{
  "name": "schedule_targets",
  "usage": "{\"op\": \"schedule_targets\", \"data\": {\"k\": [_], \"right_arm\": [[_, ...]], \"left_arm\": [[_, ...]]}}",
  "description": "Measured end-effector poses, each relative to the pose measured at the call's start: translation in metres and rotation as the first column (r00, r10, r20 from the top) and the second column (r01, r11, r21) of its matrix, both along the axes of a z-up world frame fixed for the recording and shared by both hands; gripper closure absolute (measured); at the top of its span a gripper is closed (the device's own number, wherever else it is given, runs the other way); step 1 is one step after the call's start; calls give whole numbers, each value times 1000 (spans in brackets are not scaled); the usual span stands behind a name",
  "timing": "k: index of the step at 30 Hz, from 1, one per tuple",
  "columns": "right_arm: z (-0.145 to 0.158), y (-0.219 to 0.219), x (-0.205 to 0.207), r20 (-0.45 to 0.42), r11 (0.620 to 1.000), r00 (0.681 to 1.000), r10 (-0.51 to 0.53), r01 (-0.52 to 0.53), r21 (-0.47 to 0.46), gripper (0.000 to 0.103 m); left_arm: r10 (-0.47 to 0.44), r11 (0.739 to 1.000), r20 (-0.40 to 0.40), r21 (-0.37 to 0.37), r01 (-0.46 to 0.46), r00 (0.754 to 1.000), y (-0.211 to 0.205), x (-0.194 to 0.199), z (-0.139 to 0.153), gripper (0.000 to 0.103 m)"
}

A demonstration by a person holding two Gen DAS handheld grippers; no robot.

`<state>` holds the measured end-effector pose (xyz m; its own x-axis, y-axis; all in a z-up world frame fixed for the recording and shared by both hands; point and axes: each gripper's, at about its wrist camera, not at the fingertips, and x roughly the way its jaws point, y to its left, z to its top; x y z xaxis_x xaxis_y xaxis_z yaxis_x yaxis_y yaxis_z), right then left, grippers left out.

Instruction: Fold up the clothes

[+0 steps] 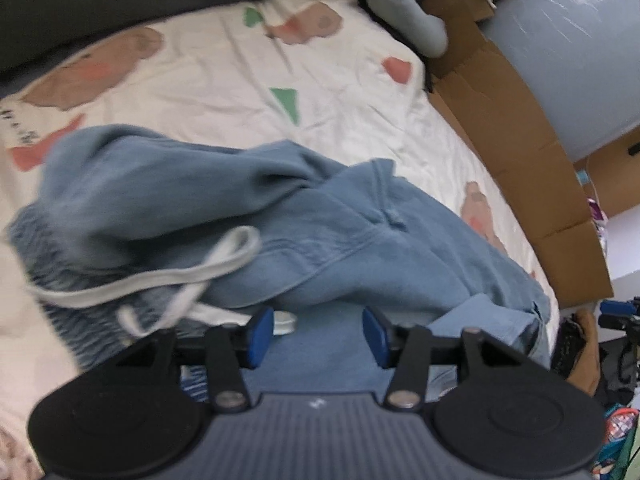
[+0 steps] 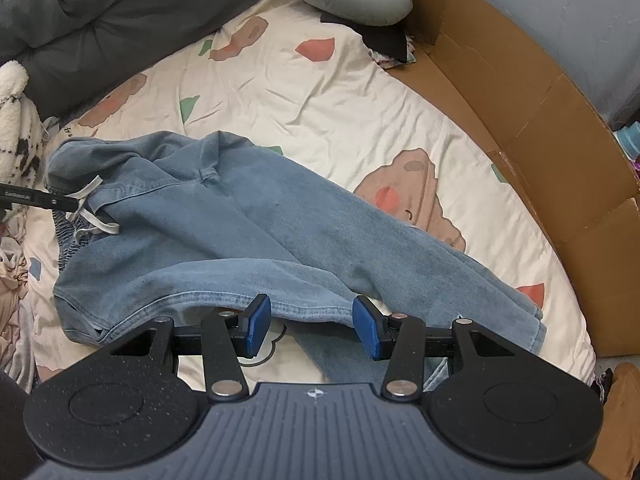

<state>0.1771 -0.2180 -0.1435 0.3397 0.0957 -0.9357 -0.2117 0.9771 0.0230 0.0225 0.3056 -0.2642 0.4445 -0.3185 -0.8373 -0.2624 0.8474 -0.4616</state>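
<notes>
A pair of light blue denim trousers (image 2: 256,232) lies crumpled across a cream bed sheet (image 2: 320,104) printed with cartoon shapes. Its elastic waistband with a white drawstring (image 2: 90,208) is at the left, and the legs run to the lower right. My right gripper (image 2: 312,326) is open, its blue pads (image 2: 256,326) just over the stitched edge of a trouser leg. My left gripper (image 1: 319,332) is open too, hovering low over the trousers (image 1: 360,248) near the drawstring (image 1: 192,276), with denim under the gap. A black part of the left gripper (image 2: 36,199) shows by the waistband.
A flattened cardboard box (image 2: 540,128) runs along the right side of the bed. A dark grey blanket (image 2: 104,12) and a grey cushion (image 2: 352,0) lie at the far end. A fluffy white toy (image 2: 18,120) and other clothes (image 2: 12,280) sit at the left.
</notes>
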Motion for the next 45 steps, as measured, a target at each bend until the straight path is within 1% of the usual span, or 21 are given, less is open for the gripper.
{"op": "schedule_targets", "data": {"k": [8, 12, 16, 17, 19, 22, 24, 26, 28, 29, 32, 33, 34, 35, 36, 38, 45], "right_arm": [[-6, 6, 1, 6, 999, 999, 37, -37, 0, 50], [-14, 8, 2, -6, 998, 998, 57, -57, 8, 50], [-23, 3, 2, -25, 999, 999, 45, -45, 5, 50], [-26, 1, 2, -30, 999, 999, 37, -37, 4, 50], [-31, -4, 2, -41, 1000, 999, 25, -25, 5, 50], [-38, -9, 0, -60, 1000, 998, 15, -16, -5, 50], [-41, -12, -1, -72, 1000, 997, 9, -10, -11, 50], [-44, -15, -1, -79, 1000, 997, 4, -5, -20, 50], [-43, -15, -1, -76, 1000, 997, -2, 1, -15, 50], [-42, -15, 0, -74, 1000, 997, -4, 3, -11, 50], [-40, -12, 1, -65, 1000, 998, -5, 6, 8, 50], [-39, -10, 1, -60, 1000, 998, 3, -2, 24, 50], [-38, -7, 2, -55, 999, 998, 13, -11, 33, 49], [-38, -4, 2, -50, 999, 998, 25, -23, 37, 48], [-38, -1, 3, -48, 999, 998, 34, -32, 38, 47], [-39, 2, 5, -52, 999, 998, 42, -41, 36, 45], [-43, -2, 8, -58, 999, 998, 32, -30, 42, 44]], "left_arm": [[122, 991, -24, 57, -121, 992, 43, -47, 8, 49], [194, 979, -56, 76, -189, 979, 61, -68, 0, 49], [254, 964, -78, 104, -246, 964, 73, -83, -12, 49], [270, 959, -75, 109, -262, 960, 77, -84, -14, 49], [307, 949, -65, 101, -300, 949, 84, -85, -19, 42], [385, 922, -51, 74, -381, 922, 101, -82, -27, 41], [420, 906, -33, 74, -417, 907, 110, -76, -32, 40], [438, 897, -16, 83, -435, 899, 114, -71, -40, 35], [450, 890, -15, 83, -448, 893, 118, -67, -49, 35], [459, 887, -15, 69, -457, 888, 119, -65, -52, 35], [487, 873, 0, 14, -487, 873, 121, -65, -58, 42], [488, 873, 2, -1, -488, 873, 120, -65, -58, 52], [487, 873, 4, -16, -487, 873, 119, -65, -59, 72], [486, 873, 5, -31, -486, 874, 119, -65, -59, 85], [482, 876, 3, -28, -481, 876, 117, -65, -58, 103], [471, 882, -4, -16, -471, 882, 112, -64, -53, 103], [466, 884, 9, -42, -465, 885, 97, -60, -39, 103]]}}
